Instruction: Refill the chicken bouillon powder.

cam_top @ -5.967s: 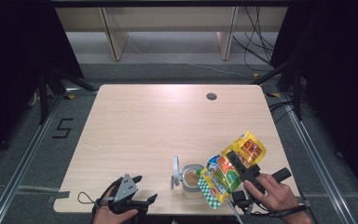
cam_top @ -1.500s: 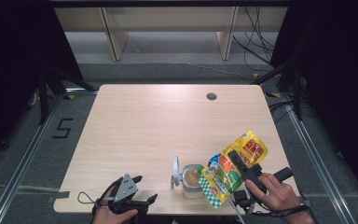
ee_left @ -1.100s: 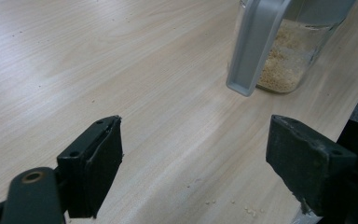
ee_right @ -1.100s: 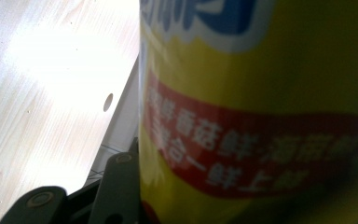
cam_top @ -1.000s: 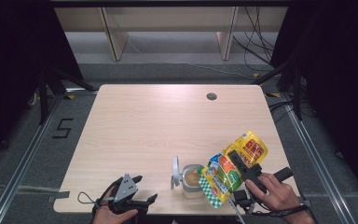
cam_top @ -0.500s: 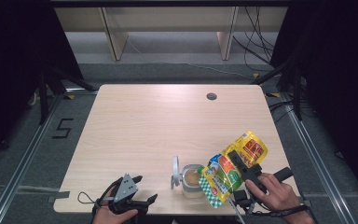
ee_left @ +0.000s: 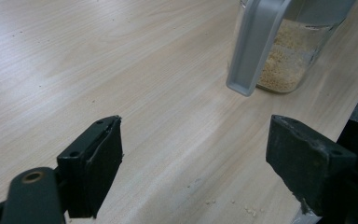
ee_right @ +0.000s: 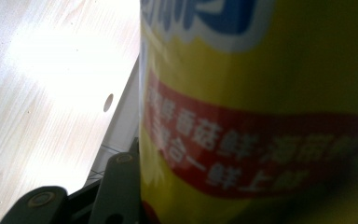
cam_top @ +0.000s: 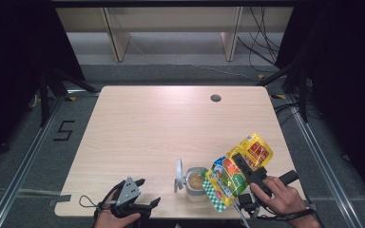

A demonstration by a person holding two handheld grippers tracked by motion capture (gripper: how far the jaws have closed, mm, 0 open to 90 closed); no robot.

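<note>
Left tool (cam_top: 148,205): at the table's near edge, held in the left hand (cam_top: 116,219); jaws spread wide with nothing between them, bare table (ee_left: 121,70) showing through the gap in the left gripper view.
Left tool's reach: it points toward the jar, which stands apart from it; a few crumbs (ee_left: 249,210) lie on the table near the right jaw.
Right tool (cam_top: 247,166): held in the right hand (cam_top: 278,199) at the near right of the table; jaws partly closed and pinching the pouch across its middle.
Pouch (cam_top: 235,171): a bright yellow, green and red packet, clamped in the right tool and tilted, its lower end down toward the jar's mouth and its upper end raised toward the far right. In the right gripper view its yellow face with a red band of print (ee_right: 261,140) lies right against the camera.
Jar (cam_top: 196,183): a clear glass one, upright on the table, just left of the pouch's lower end, between the two tools; holds pale crumbly grains (ee_left: 284,60).
Lid (cam_top: 179,175): grey, flipped open and standing up at the jar's left side.
Table hole (cam_top: 215,98): a small round one, far side, well apart from everything.
</note>
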